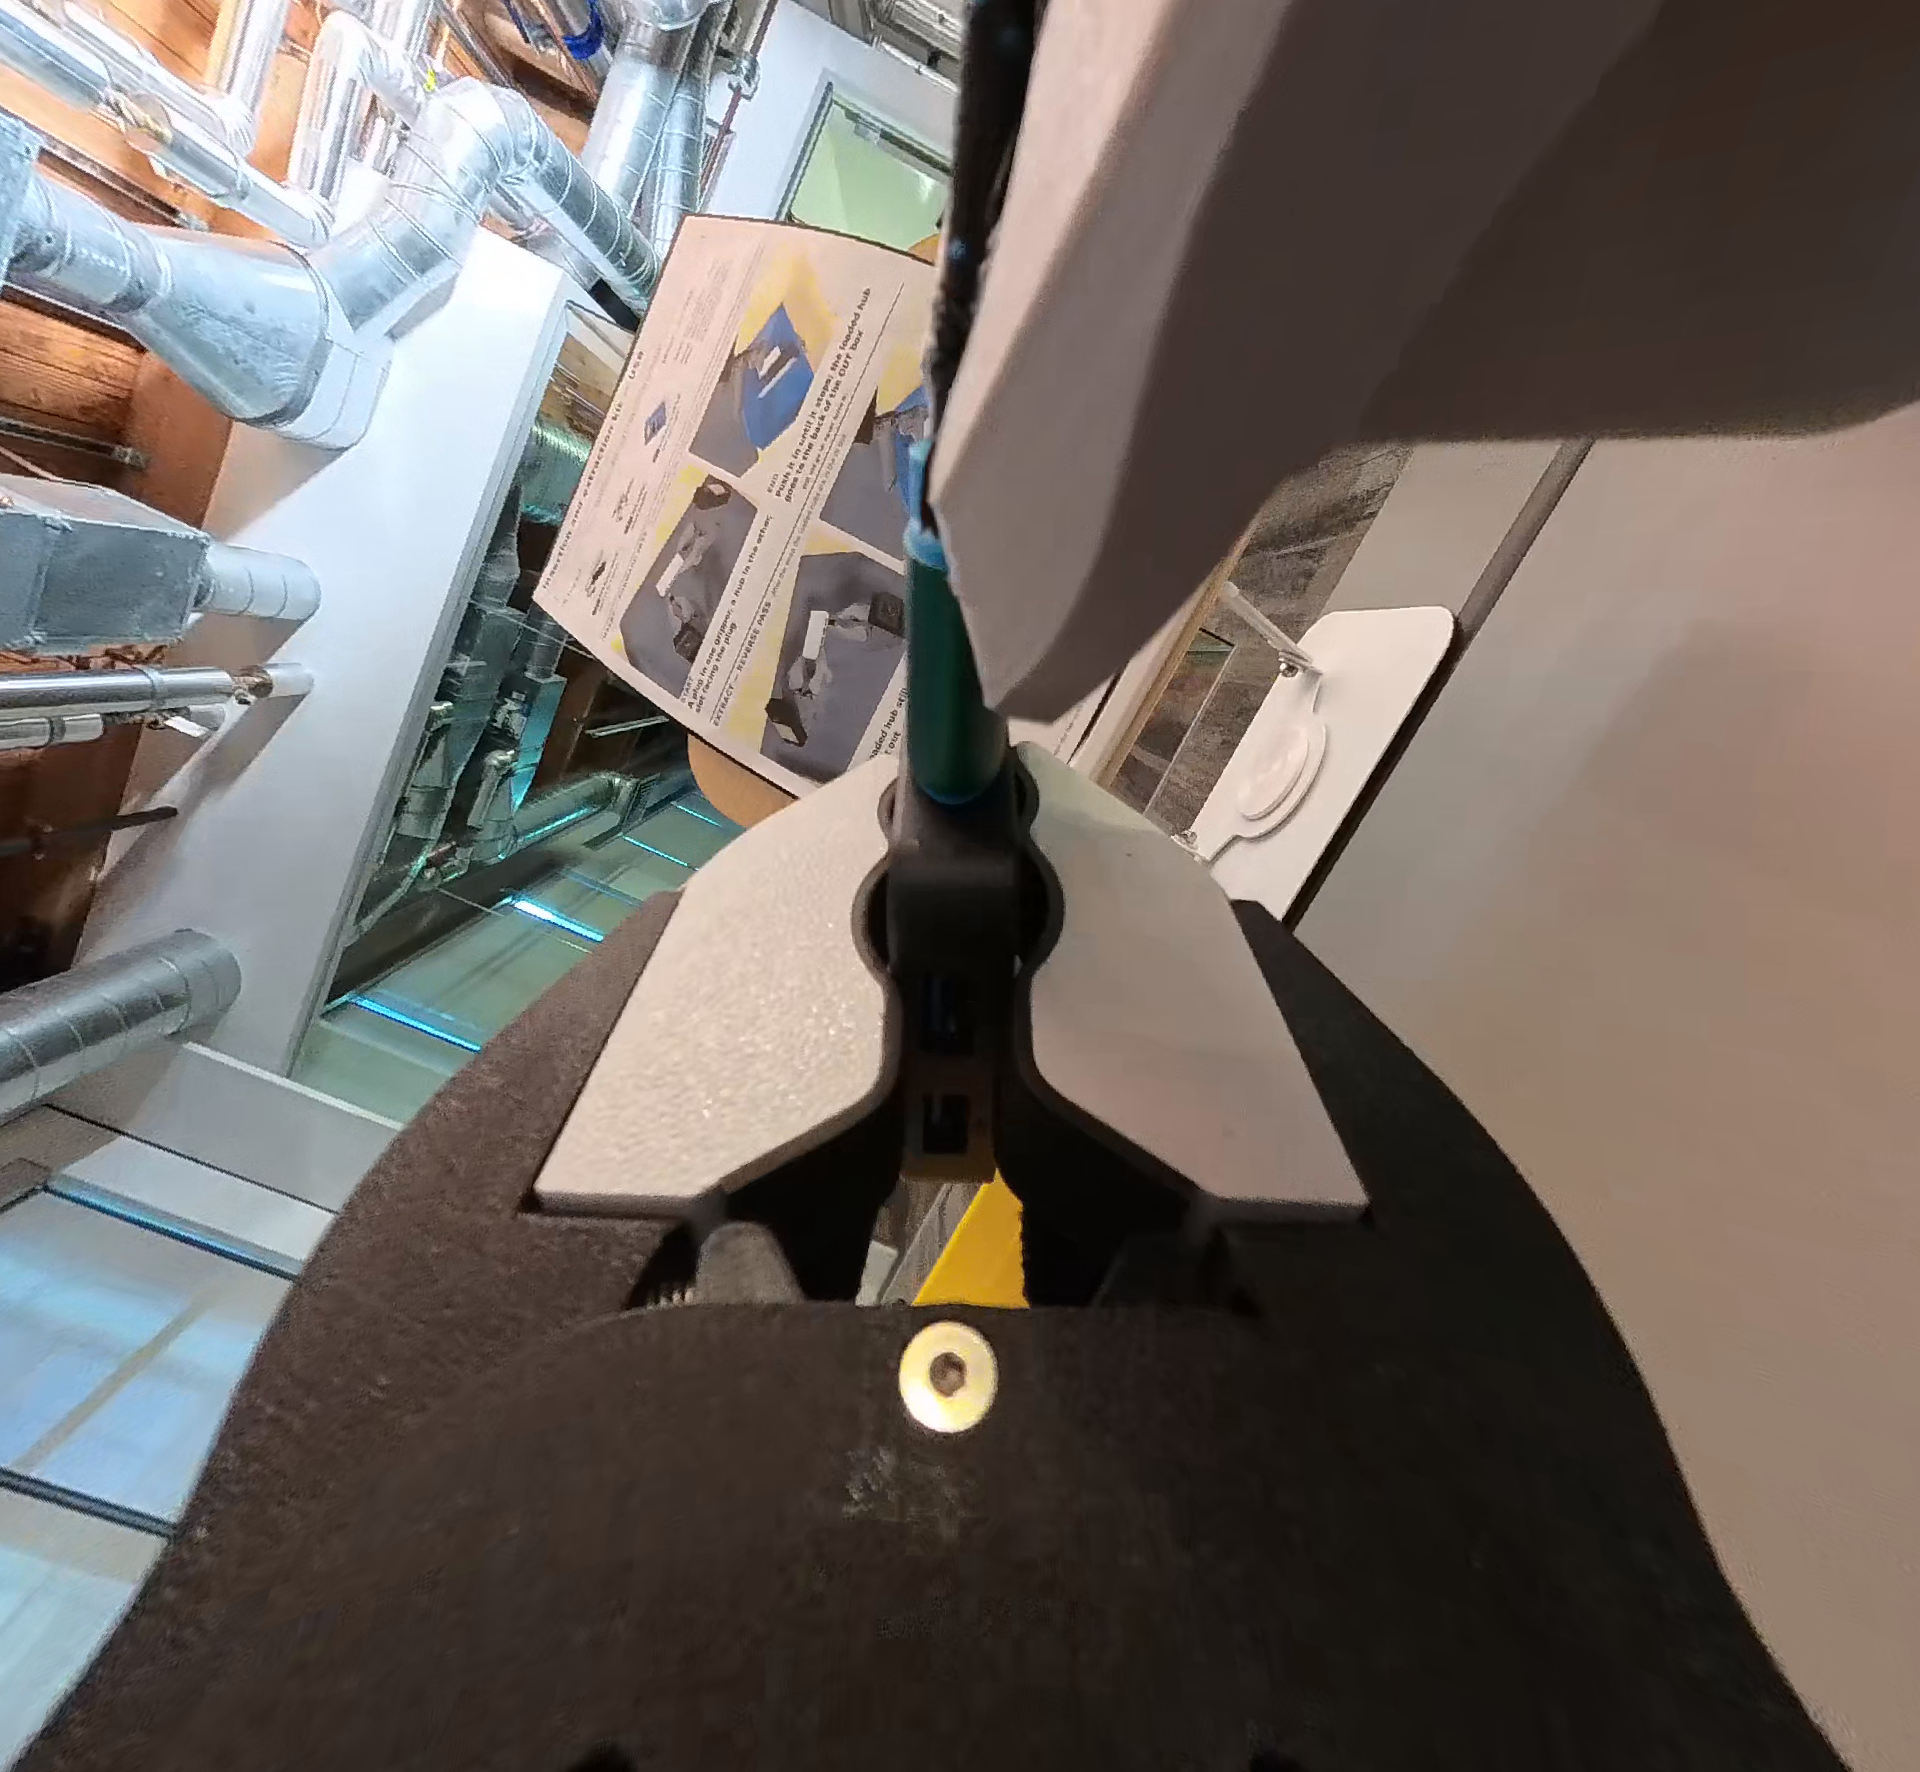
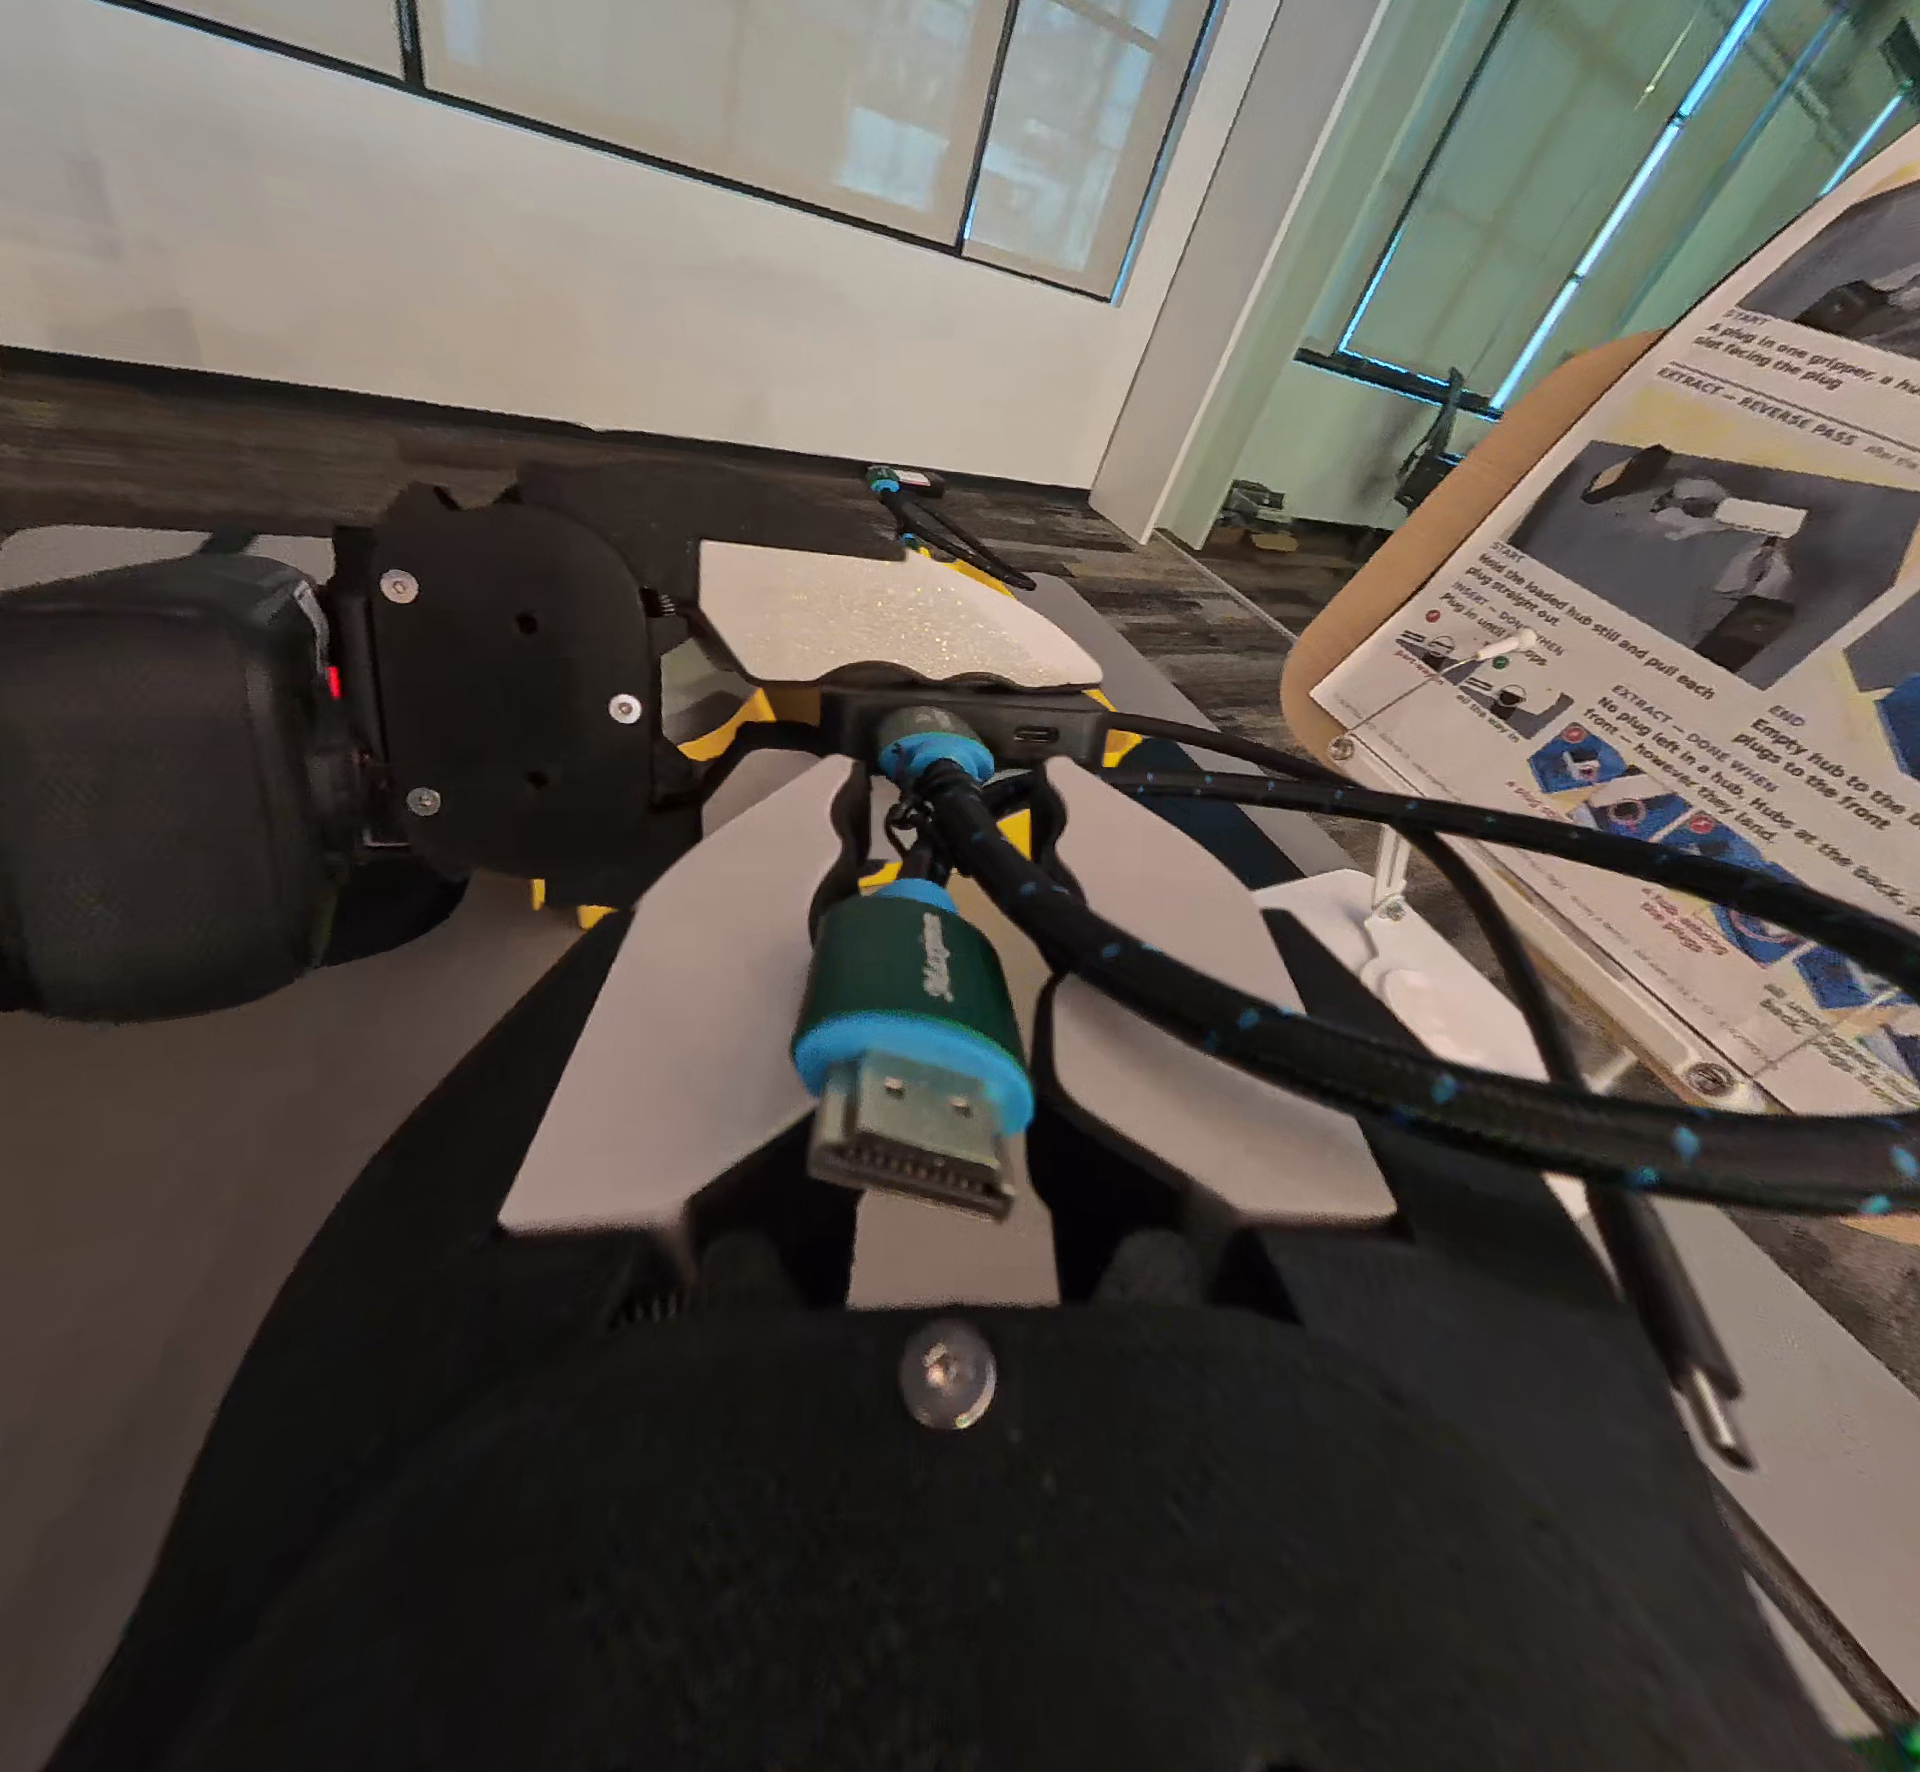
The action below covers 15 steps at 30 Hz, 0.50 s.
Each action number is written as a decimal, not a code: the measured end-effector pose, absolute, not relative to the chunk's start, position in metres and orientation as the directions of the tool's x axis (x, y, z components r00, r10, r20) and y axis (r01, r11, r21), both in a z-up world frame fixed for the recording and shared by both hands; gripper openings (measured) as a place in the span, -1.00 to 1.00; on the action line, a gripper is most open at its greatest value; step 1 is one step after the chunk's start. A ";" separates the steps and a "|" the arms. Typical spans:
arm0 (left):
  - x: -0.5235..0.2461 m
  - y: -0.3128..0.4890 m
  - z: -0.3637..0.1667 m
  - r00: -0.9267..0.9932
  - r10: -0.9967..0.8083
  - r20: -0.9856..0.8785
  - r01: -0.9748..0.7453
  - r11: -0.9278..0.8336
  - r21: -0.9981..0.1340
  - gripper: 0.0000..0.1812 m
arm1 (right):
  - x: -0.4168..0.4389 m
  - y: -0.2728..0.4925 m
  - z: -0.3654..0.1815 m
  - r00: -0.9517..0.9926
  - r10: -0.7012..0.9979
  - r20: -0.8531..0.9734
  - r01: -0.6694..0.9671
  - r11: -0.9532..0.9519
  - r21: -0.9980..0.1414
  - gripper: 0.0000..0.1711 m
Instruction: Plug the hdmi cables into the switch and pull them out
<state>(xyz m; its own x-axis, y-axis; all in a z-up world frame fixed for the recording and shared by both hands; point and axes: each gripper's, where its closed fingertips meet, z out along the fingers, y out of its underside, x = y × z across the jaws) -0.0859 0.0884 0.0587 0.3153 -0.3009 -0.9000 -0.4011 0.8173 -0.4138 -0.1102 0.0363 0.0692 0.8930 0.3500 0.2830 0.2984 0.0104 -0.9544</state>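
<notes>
Left tongs (image 1: 951, 901) clenched on black switch (image 1: 951, 875); right tongs (image 2: 940, 839) grip braided cable (image 2: 1351, 1057) — green-blue plug (image 2: 914, 1005) dangling.

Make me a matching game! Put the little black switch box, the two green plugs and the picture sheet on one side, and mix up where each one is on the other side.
Things:
1. small black switch box
2. green plug with the blue collar, farther from the right camera
3. green plug with the blue collar, nearer the right camera
4. printed picture sheet on brown board

Places:
A. loose, bare metal tip facing the right camera
B. propped up at the right edge of the right wrist view
C. pinched between the fingers of the left gripper
D. pushed into the switch box

Pairs: 1-C, 2-D, 3-A, 4-B
</notes>
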 end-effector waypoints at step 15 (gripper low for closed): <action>-0.080 0.077 0.052 0.283 -0.232 -0.931 -0.384 0.862 -0.332 -0.83 | -0.114 0.034 0.065 0.890 0.395 0.228 0.258 -0.024 -0.966 -0.76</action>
<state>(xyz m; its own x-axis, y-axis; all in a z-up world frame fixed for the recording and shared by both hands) -0.0800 0.0765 0.0519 0.2832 -0.2318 -0.9306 -0.3842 0.8616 -0.3316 -0.1142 0.0341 0.0648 0.8897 0.3954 0.2281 0.2583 -0.0242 -0.9658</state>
